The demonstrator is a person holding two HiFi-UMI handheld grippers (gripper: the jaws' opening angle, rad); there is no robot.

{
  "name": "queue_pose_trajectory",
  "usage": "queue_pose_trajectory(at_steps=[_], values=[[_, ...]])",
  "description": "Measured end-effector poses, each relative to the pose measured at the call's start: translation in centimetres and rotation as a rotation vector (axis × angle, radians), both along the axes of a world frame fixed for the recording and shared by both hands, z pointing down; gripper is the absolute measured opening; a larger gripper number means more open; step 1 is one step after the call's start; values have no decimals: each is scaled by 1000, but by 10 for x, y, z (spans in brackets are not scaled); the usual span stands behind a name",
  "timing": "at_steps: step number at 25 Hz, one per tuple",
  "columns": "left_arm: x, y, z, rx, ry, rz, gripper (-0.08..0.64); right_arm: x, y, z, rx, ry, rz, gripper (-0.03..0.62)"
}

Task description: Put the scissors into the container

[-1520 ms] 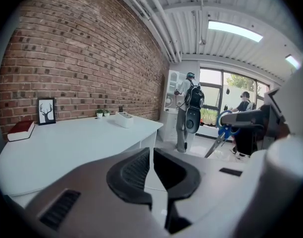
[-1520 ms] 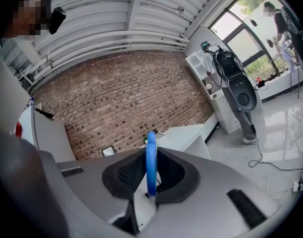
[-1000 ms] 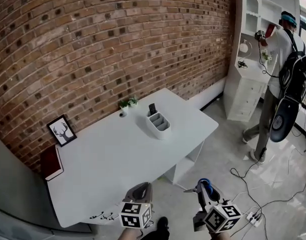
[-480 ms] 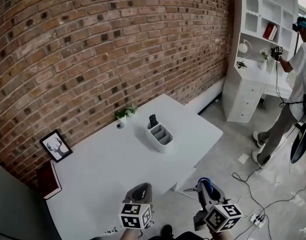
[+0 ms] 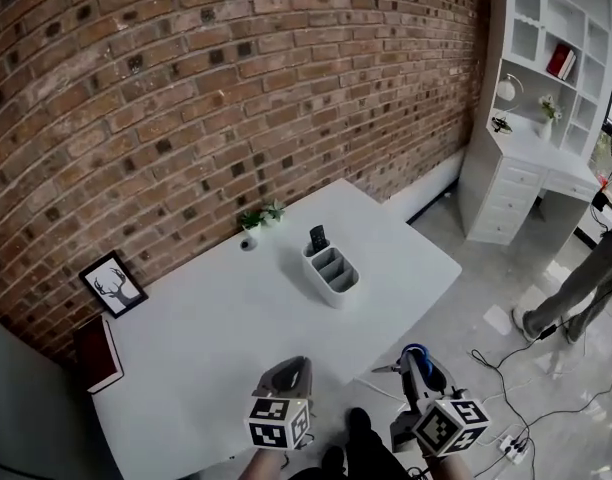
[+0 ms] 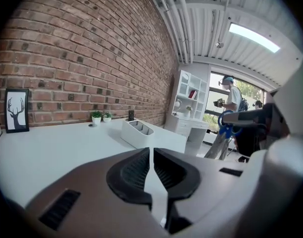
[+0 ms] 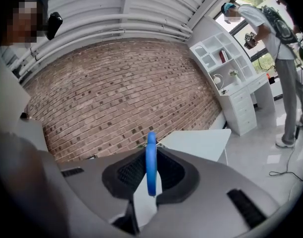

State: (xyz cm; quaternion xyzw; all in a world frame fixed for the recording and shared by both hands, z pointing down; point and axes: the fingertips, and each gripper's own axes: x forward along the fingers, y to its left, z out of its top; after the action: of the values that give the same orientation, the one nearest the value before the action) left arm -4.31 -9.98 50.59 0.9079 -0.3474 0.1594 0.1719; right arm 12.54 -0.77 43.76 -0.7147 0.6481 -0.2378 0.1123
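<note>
dark red hardcover book: flat at left end of table, just below the picture frame in head view.
black-framed deer-silhouette picture: upright against red-brown brick wall, back left of table.
white rectangular table: long side along the wall.
two small green potted plants: at table's back edge by the wall, just left of and behind the container.
white divided rectangular container: on table, right of centre, well apart from both grippers; dark flat object standing in rearmost compartment.
left gripper: low over table's near edge, marker cube toward camera; pads closed together bar a hairline slit, nothing clamped.
right gripper: off table's near right corner, over grey tiled floor; jaws clamped on scissors' handle loop.
blue-handled metal scissors: in right gripper, not in container, well apart from it; blue loop edge-on between pads in right gripper view; blades poking left toward table edge in head view.
white power strip: on floor near right gripper, black cables trailing right.
white shelf cabinet with drawers: against wall, far right, small items on shelves.
person: legs only at right edge of head view; in right gripper view standing by cabinet, backpack on.
</note>
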Motion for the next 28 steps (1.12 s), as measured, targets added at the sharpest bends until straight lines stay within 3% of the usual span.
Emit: queue_pose_trajectory(at_steps=[14, 28], values=[[16, -67, 4, -1, -15, -139, 28, 36, -111, -11, 41, 11, -134, 51], [13, -88, 12, -25, -29, -253, 28, 37, -190, -13, 48, 29, -271, 51]])
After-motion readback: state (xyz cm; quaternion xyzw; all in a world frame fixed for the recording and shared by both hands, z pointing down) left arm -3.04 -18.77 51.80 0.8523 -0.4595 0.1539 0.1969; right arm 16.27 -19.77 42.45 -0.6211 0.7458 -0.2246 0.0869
